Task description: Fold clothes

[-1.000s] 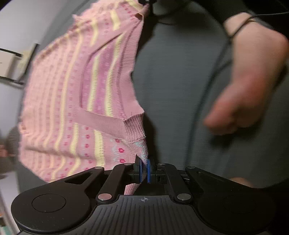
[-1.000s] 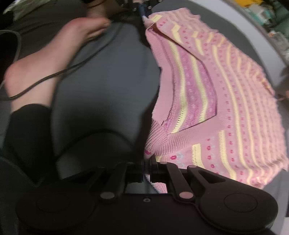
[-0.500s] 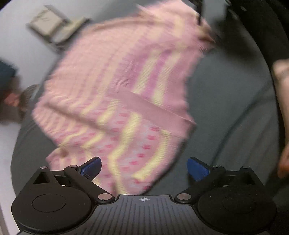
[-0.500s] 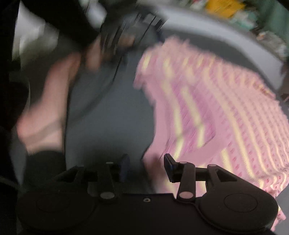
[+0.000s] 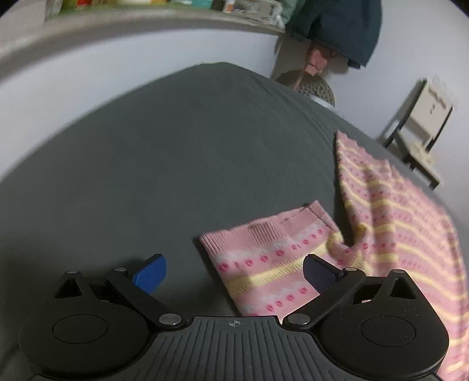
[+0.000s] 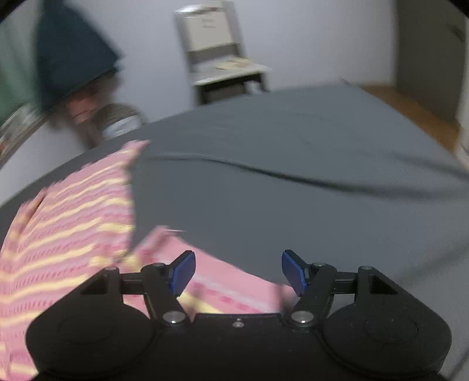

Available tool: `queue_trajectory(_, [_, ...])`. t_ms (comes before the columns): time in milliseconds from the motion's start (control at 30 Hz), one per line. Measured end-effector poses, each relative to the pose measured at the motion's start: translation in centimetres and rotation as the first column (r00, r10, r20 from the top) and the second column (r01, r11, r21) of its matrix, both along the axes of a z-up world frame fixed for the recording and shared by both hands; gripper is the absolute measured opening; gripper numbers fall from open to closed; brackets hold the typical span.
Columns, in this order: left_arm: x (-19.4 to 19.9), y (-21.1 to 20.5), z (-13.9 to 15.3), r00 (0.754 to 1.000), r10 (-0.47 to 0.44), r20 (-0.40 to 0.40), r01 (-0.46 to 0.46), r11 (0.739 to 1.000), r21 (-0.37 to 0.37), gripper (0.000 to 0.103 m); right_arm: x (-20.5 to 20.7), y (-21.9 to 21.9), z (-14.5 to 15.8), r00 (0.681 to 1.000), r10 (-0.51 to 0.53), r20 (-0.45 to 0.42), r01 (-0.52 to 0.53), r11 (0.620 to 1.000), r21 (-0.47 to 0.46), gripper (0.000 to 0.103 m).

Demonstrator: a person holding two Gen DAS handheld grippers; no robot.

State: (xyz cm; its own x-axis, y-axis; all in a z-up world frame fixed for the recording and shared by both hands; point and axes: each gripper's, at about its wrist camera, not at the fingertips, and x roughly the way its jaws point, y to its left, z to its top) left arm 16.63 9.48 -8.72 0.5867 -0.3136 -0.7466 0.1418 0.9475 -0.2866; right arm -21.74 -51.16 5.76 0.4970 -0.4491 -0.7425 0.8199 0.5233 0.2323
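You have just let go: both your left gripper [image 5: 234, 269] and right gripper [image 6: 238, 272] stand spread, empty; the pink sweater [image 5: 381, 222] lies, seemingly spread flat, on the grey bed [image 5: 176, 152], ready for sleeve folds.

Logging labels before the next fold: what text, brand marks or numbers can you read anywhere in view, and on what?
No readable text.
Pale chair: dark marks on its backrest, too blurred to read.
Shelf: colourful packages, too small to read.
Pink sweater: knitted pattern only, no label showing.
Left gripper: small crosshair mark on its body, no letters.
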Motion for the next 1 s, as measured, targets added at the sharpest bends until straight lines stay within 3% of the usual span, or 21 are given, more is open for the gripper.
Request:
queue_trajectory(67, [-0.3, -0.5, -0.9, 1.000, 0.014, -0.025, -0.014, 1.000, -0.024, 0.090, -1.1, 0.1, -1.1, 0.999, -0.039, 0.026, 0.037, 0.996, 0.087, 0.057])
queue_trajectory(133, [-0.6, -1.0, -1.8, 0.998, 0.026, -0.051, -0.028, 0.999, -0.046, 0.070, -1.6, 0.0, -2.1, 0.997, -0.065, 0.045, 0.057, 0.985, 0.163, 0.053])
queue_trajectory(267, [-2.4, -2.4, -2.5, 0.999, 0.051, -0.004, -0.052, 0.997, -0.062, 0.068, -2.6, -0.7, -4.0, 0.986, -0.115, 0.118, 0.077, 0.954, 0.291, 0.052])
queue_trajectory(333, [-2.9, -3.4, -3.2, 0.997, 0.071, 0.005, -0.070, 0.994, -0.086, 0.040, -2.5, -1.0, -4.3, 0.981, -0.130, 0.141, 0.084, 0.954, 0.288, 0.051])
queue_trajectory(367, [-2.9, -3.5, -3.3, 0.996, 0.087, 0.004, -0.086, 0.991, -0.102, 0.033, -2.5, -1.1, -4.3, 0.981, -0.130, 0.147, 0.085, 0.957, 0.278, 0.050])
queue_trajectory(400, [-3.0, -3.4, -3.5, 0.994, 0.106, 0.005, -0.105, 0.987, -0.124, 0.013, -2.3, -1.2, -4.4, 0.980, -0.131, 0.151, 0.087, 0.959, 0.270, 0.048])
queue_trajectory(433, [-3.3, -3.4, -3.5, 0.993, 0.114, 0.008, -0.111, 0.982, -0.153, 0.003, -2.1, -1.3, -4.6, 0.979, -0.132, 0.156, 0.088, 0.960, 0.264, 0.047])
queue_trajectory(633, [-5.6, -1.3, -2.0, 0.960, 0.250, 0.130, -0.231, 0.963, -0.142, 0.003, -2.0, -0.8, -4.6, 0.979, -0.127, 0.158, 0.091, 0.972, 0.215, 0.037])
queue_trajectory(700, [-5.8, -0.1, -2.3, 0.951, 0.294, 0.096, -0.278, 0.948, -0.156, 0.002, -1.8, -0.8, -4.8, 0.976, -0.138, 0.166, 0.101, 0.971, 0.216, 0.036])
queue_trajectory(833, [-4.9, 0.3, -3.5, 0.962, 0.273, 0.013, -0.271, 0.959, -0.083, 0.003, -1.3, -0.9, -5.1, 0.973, -0.151, 0.177, 0.113, 0.972, 0.207, 0.036])
queue_trajectory(900, [-4.8, 0.1, -3.7, 0.966, 0.258, 0.009, -0.256, 0.963, -0.081, 0.004, -1.3, -1.0, -5.3, 0.971, -0.154, 0.184, 0.117, 0.973, 0.200, 0.036])
queue_trajectory(967, [-5.1, 0.0, -3.9, 0.963, 0.266, 0.027, -0.264, 0.961, -0.079, 0.016, -1.4, -1.1, -5.4, 0.969, -0.159, 0.191, 0.122, 0.973, 0.195, 0.025])
queue_trajectory(1000, [-5.1, 0.0, -3.8, 0.958, 0.283, 0.040, -0.279, 0.957, -0.075, 0.036, -1.5, -1.2, -5.5, 0.967, -0.164, 0.195, 0.125, 0.972, 0.197, 0.015])
